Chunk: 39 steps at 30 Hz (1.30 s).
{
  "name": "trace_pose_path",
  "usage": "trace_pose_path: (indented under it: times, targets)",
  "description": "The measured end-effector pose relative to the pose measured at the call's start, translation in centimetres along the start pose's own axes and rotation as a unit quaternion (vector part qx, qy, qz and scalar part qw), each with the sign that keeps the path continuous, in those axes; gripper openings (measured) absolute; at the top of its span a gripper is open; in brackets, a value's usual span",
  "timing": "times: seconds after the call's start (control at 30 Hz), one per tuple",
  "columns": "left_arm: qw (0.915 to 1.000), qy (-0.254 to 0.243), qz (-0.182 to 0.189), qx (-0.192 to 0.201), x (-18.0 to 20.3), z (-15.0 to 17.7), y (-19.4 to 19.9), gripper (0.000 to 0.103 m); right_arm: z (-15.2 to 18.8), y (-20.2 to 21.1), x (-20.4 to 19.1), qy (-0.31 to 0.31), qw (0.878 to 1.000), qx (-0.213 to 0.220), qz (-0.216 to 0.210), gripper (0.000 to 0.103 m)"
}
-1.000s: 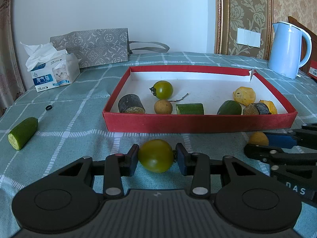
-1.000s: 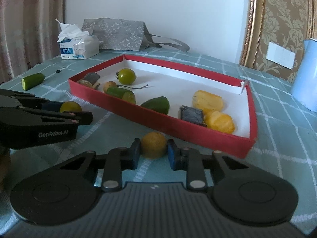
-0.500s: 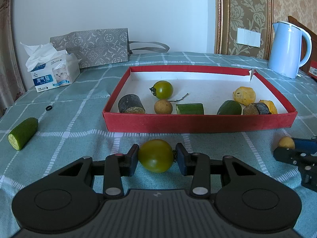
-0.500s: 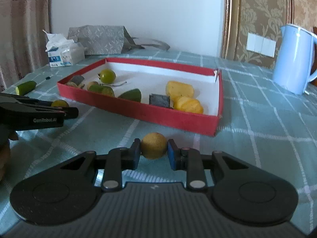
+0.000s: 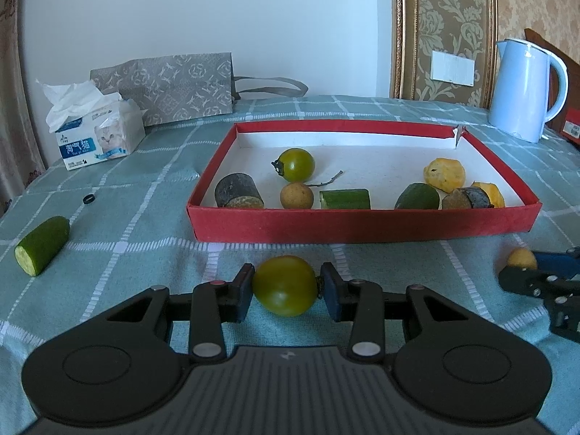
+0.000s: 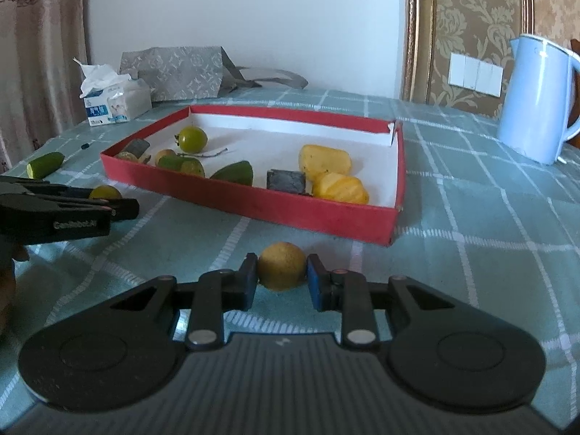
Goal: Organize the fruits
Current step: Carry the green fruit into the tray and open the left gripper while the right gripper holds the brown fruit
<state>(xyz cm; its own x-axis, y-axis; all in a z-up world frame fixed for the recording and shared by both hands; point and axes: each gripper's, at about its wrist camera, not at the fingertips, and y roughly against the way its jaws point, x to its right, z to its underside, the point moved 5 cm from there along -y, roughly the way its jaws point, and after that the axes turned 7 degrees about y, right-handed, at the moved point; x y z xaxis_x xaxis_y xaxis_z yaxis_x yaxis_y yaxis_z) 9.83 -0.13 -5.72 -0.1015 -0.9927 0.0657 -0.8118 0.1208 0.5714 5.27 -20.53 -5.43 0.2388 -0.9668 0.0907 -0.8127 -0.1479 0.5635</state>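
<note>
The left gripper [image 6: 119,210] reads "GenRobot.AI" in the right view only. Only the left view shows a red box [image 5: 572,127] at 3 o'clock. The left gripper clamps a green tomato [image 5: 285,286]; the right gripper [image 6: 282,279] clamps a yellow fruit [image 6: 281,265]. Both sit at 6 o'clock of the tray [image 5: 362,223].

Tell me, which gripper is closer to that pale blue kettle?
Right. The right gripper sits by the red tray's kettle-side corner; the left gripper sits farther from the pale blue kettle, toward the tissue side.
</note>
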Motion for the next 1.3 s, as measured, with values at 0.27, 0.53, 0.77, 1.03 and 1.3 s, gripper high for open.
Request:
trace_pose_path:
  times: [0.27,0.53,0.77,1.03,1.3]
  targets:
    - [0.9996,0.026,0.007,-0.004,-0.4,-0.4,0.5,0.038,0.0,-0.1,-0.1,0.004,1.000,-0.001,0.002,0.027]
    - [0.9993,0.028,0.023,0.007,0.8,-1.8,1.7,0.038,0.0,-0.1,-0.2,0.007,1.000,-0.003,0.003,0.027]
    - [0.9988,0.007,0.043,0.021,3.2,-5.1,1.3,0.038,0.1,0.0,-0.3,0.009,1.000,-0.003,0.004,0.027]
    - [0.9993,0.001,0.037,0.002,5.2,-7.5,-2.7,0.038,0.1,0.0,-0.2,0.011,1.000,-0.004,0.005,0.027]
    - [0.9993,-0.012,0.029,-0.021,6.3,-7.5,-6.2,0.038,0.1,0.0,-0.2,0.011,1.000,-0.004,0.004,0.028]
